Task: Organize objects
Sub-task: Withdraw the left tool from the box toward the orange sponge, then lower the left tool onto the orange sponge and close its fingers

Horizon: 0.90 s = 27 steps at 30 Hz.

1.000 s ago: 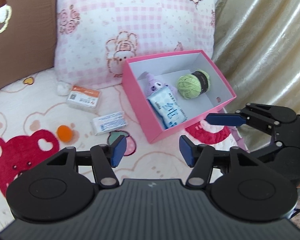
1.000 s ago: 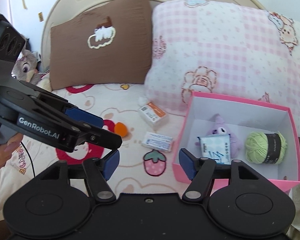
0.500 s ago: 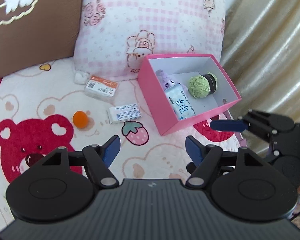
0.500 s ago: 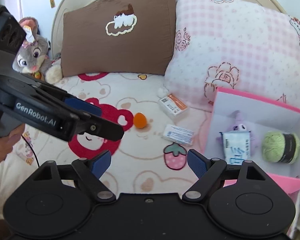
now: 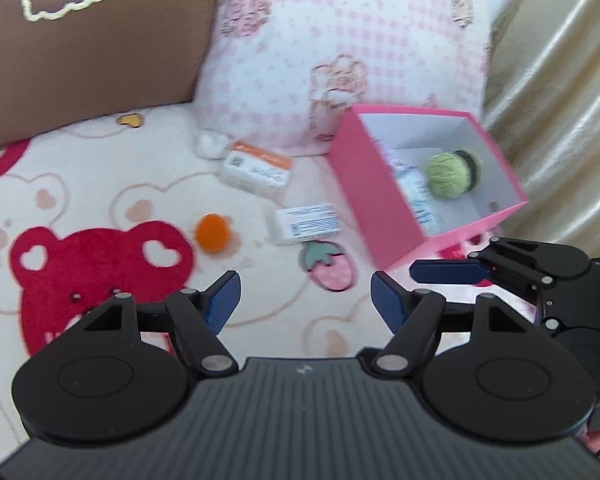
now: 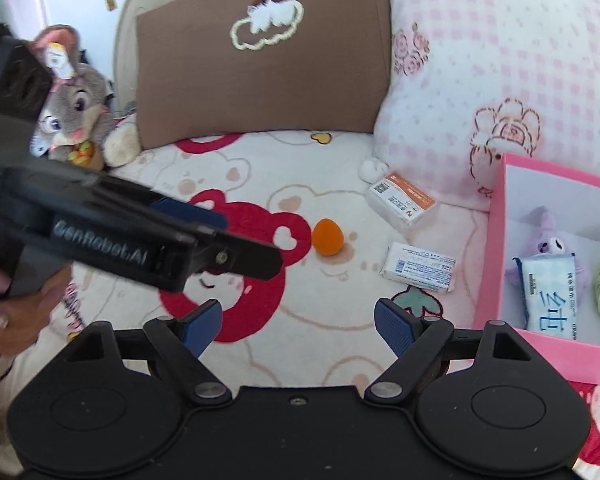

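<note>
A pink box [image 5: 374, 200] [image 6: 494, 240] lies on the bed at the right, holding a green yarn ball [image 5: 448, 176], a blue tissue pack [image 6: 548, 292] and a purple plush [image 6: 550, 240]. On the blanket left of it lie an orange egg-shaped sponge [image 5: 211, 232] [image 6: 328, 237], a white carton [image 5: 306, 223] [image 6: 418, 267] and an orange-and-white carton [image 5: 258, 170] [image 6: 402, 199]. My left gripper [image 5: 305, 298] hovers open over the blanket, nothing between its fingers. My right gripper [image 6: 298, 320] is open and empty too.
A brown pillow [image 6: 260, 60] and a pink checked pillow [image 6: 500, 60] stand behind the objects. A grey plush rabbit [image 6: 74, 108] sits at the far left. A gold curtain [image 5: 560, 100] hangs right of the box. A small white fluffy ball [image 5: 210, 144] lies by the pink pillow.
Both grippers have opened wider and shifted left, away from the pink box, which now sits further right in both views. The loose items on the blanket have come nearer the centre.
</note>
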Motion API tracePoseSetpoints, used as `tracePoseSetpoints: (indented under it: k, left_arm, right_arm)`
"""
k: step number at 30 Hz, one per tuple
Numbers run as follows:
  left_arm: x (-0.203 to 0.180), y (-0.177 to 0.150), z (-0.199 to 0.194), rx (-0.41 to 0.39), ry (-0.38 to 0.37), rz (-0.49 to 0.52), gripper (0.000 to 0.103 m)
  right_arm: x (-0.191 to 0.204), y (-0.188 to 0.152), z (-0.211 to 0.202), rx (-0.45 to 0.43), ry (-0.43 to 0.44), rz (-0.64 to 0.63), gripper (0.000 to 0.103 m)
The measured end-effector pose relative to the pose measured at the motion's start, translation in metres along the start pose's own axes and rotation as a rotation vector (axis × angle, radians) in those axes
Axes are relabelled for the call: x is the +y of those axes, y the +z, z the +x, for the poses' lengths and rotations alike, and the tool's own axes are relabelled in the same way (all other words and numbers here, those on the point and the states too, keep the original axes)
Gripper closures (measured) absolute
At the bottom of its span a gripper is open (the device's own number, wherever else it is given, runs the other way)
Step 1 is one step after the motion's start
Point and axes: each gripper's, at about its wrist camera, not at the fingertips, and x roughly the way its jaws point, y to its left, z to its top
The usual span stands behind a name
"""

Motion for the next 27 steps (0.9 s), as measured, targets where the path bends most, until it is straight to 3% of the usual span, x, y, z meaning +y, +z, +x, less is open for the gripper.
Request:
tracePoseSetpoints:
  k: [4, 11, 13, 17, 22, 27]
  left_arm:
    - [0.011, -0.002, 0.008, -0.009, 0.02, -0.014, 0.032]
    - [0.04, -0.004, 0.022, -0.042, 0.052, -0.048, 0.03]
    - [0.046, -0.005, 0.027, -0.053, 0.072, -0.044, 0.029]
    - [0.058, -0.007, 0.036, -0.072, 0.041, -0.073, 0.029]
    - [0.066, -0.011, 0.053, -0.102, 0.033, -0.082, 0.029]
    - [0.073, -0.016, 0.067, -0.126, 0.023, -0.097, 0.029]
  right_arm:
    - [0.004, 0.001, 0.027, 0.014, -0.019, -0.025, 0.017]
    - [0.013, 0.002, 0.065, 0.01, -0.185, -0.141, 0.016]
    - [0.009, 0.002, 0.073, -0.003, -0.171, -0.141, 0.016]
    - [0.003, 0.001, 0.085, -0.046, -0.133, -0.13, 0.016]
    - [-0.008, -0.001, 0.104, -0.12, -0.039, -0.08, 0.016]
    - [-0.018, -0.004, 0.127, -0.132, -0.051, -0.039, 0.016]
